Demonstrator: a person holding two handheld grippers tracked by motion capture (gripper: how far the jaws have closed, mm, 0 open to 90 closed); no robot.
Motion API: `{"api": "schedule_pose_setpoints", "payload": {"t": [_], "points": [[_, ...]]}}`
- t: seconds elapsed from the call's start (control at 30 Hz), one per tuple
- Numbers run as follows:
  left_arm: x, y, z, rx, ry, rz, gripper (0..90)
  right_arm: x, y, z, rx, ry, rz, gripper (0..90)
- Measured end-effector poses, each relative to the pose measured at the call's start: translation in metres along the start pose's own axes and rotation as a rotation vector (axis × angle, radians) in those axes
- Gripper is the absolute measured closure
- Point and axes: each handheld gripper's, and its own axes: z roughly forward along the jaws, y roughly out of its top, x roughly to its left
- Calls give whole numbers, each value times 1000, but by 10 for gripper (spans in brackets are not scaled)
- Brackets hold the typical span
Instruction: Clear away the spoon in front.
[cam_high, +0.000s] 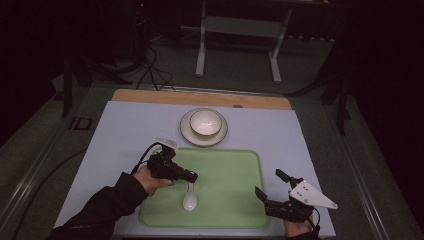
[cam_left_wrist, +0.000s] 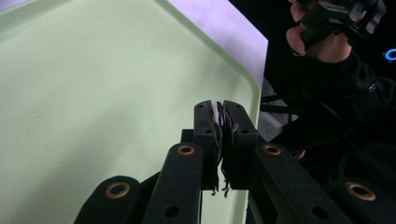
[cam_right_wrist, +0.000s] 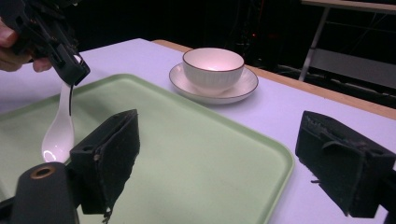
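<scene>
Pinching the white spoon (cam_high: 190, 199) by its handle over the green tray (cam_high: 235, 170), your left gripper (cam_high: 190, 177) is mid-lift, right gripper (cam_high: 267, 187) spread idle at 4 o'clock; next likely carry toward the bowl (cam_high: 204, 122) at 12.

Your left tool (cam_high: 189, 176) is holding a white spoon (cam_high: 190, 200) over the left half of the green tray (cam_high: 235, 165); the tray's right half is lying open. A bowl (cam_high: 204, 122) on a saucer (cam_high: 186, 131) is blocking the far side, while open bench (cam_high: 125, 130) is flanking it.
</scene>
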Motion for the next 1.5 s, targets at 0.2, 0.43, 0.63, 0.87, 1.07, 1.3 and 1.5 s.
{"api": "schedule_pose_setpoints", "payload": {"t": [0.2,0.43,0.63,0.87,1.07,1.3,1.5], "points": [[7,-2,2,-24,18,51,821,0,0,1,5,7,-2,135],[24,-6,10,-46,61,16,767,-1,-1,1,7,13,5,135],[39,-9,16,-51,111,-11,717,-1,-1,1,6,16,5,136],[51,-11,21,-57,164,-39,674,-1,-1,1,6,17,6,136],[58,-13,24,-56,208,-62,655,-2,-1,1,5,22,20,136],[66,-17,26,-54,289,-72,613,-2,-2,1,6,23,23,137],[69,-20,25,-61,324,-77,577,-3,-2,2,8,27,24,137]]}}
